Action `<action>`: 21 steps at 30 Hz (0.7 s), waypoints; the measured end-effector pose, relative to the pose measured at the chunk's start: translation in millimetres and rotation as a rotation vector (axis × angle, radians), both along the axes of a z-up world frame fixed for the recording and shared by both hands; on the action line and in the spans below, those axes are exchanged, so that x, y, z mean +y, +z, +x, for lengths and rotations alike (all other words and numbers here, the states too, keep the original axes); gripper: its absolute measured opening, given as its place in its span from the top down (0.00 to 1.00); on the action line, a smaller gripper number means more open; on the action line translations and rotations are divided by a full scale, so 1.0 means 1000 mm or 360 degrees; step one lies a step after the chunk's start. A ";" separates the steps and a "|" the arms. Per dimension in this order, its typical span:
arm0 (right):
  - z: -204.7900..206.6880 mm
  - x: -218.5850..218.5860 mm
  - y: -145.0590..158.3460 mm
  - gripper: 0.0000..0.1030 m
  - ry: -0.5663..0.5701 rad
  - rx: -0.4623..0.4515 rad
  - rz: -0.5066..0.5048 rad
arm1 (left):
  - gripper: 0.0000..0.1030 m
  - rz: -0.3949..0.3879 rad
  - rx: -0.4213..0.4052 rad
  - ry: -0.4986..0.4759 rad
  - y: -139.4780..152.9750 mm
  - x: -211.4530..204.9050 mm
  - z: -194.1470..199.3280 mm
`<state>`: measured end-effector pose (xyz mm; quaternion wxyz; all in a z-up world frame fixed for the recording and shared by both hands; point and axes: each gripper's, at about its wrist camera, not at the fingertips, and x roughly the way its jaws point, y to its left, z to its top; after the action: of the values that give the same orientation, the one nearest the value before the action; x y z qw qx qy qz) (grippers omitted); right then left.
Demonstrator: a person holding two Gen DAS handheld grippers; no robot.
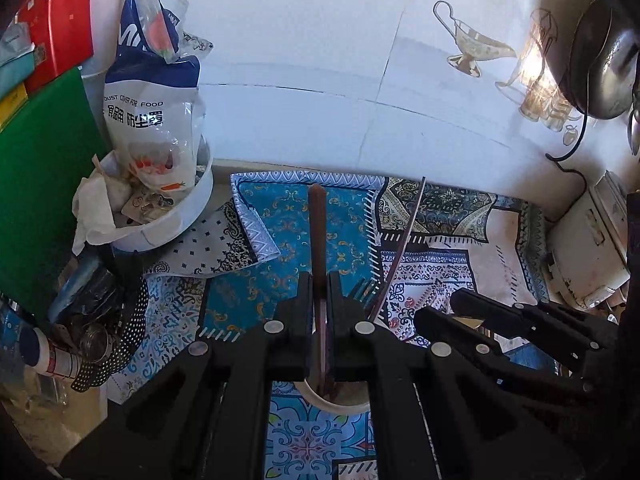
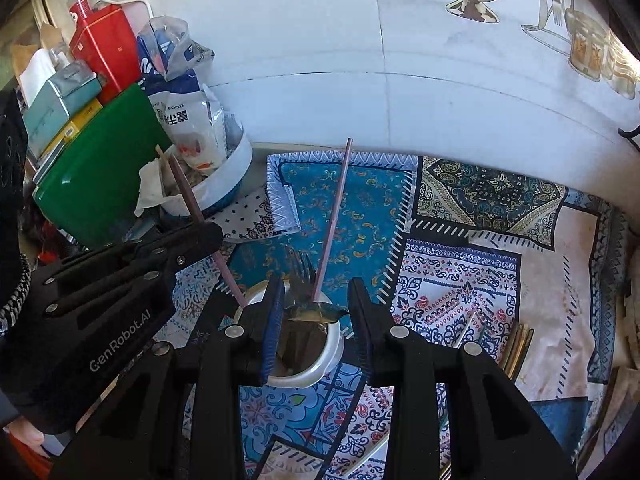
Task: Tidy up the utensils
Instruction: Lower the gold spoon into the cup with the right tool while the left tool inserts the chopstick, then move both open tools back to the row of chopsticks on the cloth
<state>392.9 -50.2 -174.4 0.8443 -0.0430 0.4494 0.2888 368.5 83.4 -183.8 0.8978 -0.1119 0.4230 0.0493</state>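
Holder: round white ceramic cup [image 2: 320, 364] stands on the patterned blue cloth-covered desk [image 2: 460, 280], under both tongs
Already in cup: dark metal fork [image 2: 302, 270] and a thin brown chopstick [image 2: 334, 216] leaning out over the rim
Left tongs [image 1: 320, 280]: shut tight on a brown wooden chopstick [image 1: 316, 220], lower end at the cup mouth, judged nearly dropped in
Right tongs [image 2: 316, 296]: part open, straddling the cup; whether the pads press on the thin chopstick cannot be told
Left to do: gold-coloured flat utensils [image 2: 518, 344] lie loose on the cloth, right of the cup
Room: white tiled wall [image 1: 300, 60] close behind; white tub of packets [image 1: 160, 220] crowds the left; right side freer
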 end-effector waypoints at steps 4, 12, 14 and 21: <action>-0.005 -0.001 0.007 0.71 0.0008 -0.0046 -0.0012 | 0.96 0.0003 0.0002 -0.0004 0.003 -0.001 -0.004; -0.017 -0.013 0.027 0.68 0.0007 -0.0153 -0.0032 | 0.95 0.0012 -0.0044 -0.0038 0.020 -0.010 -0.018; -0.021 -0.019 0.033 0.68 -0.0002 -0.0179 -0.0029 | 0.94 0.0012 -0.0062 -0.0053 0.026 -0.014 -0.022; -0.033 -0.046 0.047 0.67 -0.0059 -0.0252 -0.0023 | 0.87 0.0040 -0.0136 -0.0131 0.046 -0.036 -0.035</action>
<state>359.9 -95.8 -127.3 0.8820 -0.0634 0.3841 0.2655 333.8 47.4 -137.9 0.9176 -0.0851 0.3880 0.0129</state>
